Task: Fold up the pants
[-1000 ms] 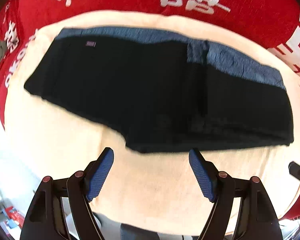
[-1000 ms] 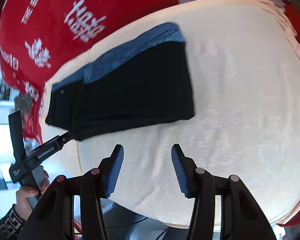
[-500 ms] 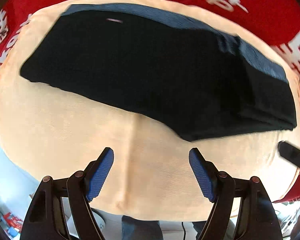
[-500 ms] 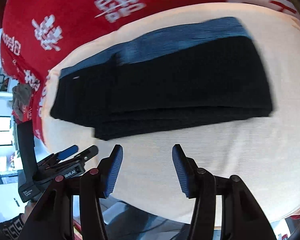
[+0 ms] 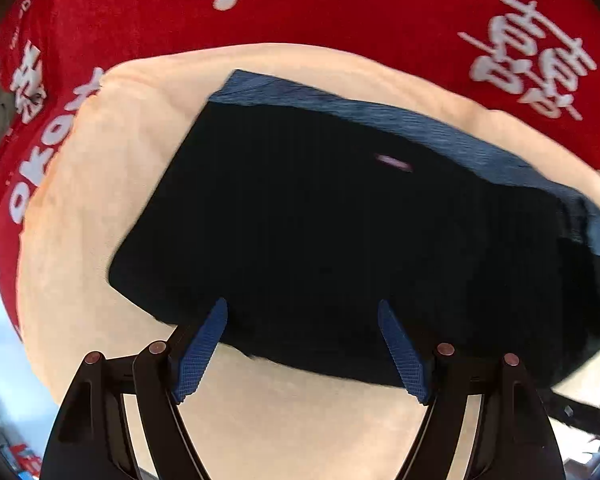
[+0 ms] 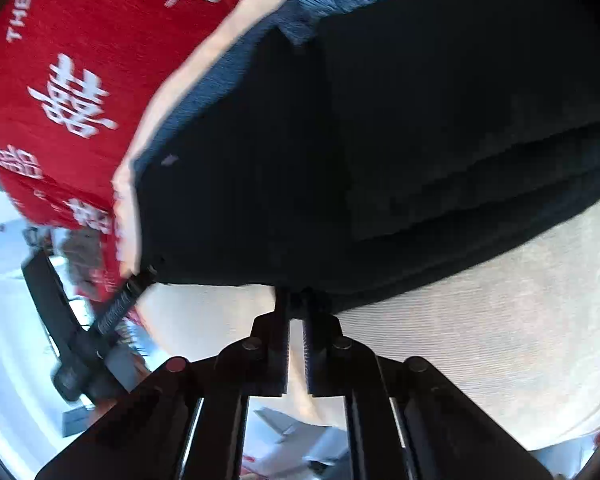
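On the cream cloth [image 5: 84, 184] over the red printed cover [image 5: 340, 8] I see the folded dark pants [image 5: 340, 240], blue waistband [image 5: 380, 120] along the far edge; my left gripper [image 5: 302, 344] stands wide apart, its blue pads [image 5: 202, 348] overlapping the pants' near hem, contact unclear. At the near hem, my right gripper [image 6: 296, 300] is pinched narrow onto the pants' edge [image 6: 300, 280].
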### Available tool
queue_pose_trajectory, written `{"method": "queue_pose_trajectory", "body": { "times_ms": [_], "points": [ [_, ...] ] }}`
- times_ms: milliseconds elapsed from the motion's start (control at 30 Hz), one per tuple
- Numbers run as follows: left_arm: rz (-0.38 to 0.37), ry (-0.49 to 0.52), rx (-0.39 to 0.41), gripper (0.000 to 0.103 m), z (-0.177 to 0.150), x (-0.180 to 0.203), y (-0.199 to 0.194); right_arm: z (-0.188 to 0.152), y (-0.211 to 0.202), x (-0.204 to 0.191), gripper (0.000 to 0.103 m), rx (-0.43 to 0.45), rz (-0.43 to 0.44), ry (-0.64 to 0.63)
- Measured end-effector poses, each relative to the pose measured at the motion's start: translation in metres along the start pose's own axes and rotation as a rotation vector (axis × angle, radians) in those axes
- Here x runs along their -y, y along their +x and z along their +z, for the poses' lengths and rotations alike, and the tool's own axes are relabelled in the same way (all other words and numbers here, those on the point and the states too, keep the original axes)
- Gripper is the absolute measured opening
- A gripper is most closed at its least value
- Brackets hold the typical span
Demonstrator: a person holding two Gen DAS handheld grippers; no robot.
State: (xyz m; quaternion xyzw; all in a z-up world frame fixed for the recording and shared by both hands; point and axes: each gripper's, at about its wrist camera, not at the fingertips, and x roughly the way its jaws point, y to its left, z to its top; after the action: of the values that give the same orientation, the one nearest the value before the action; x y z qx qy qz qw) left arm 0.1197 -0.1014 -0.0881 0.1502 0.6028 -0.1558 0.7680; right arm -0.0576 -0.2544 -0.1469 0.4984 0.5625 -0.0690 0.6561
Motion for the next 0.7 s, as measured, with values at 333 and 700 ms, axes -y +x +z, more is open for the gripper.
{"method": "queue_pose_trajectory", "body": {
  "times_ms": [333,700],
  "points": [
    [-0.008,0.024,-0.018,0.096,-0.011,0.001,0.001,-0.028,-0.018,-0.056,0.024,-0.021,-0.194,-0.343],
    [-0.035,-0.042,-0.044,0.096,-0.021,0.003,-0.015,0.003,-0.002,-0.060,0.032,0.018,-0.334,-0.479]
  ]
}}
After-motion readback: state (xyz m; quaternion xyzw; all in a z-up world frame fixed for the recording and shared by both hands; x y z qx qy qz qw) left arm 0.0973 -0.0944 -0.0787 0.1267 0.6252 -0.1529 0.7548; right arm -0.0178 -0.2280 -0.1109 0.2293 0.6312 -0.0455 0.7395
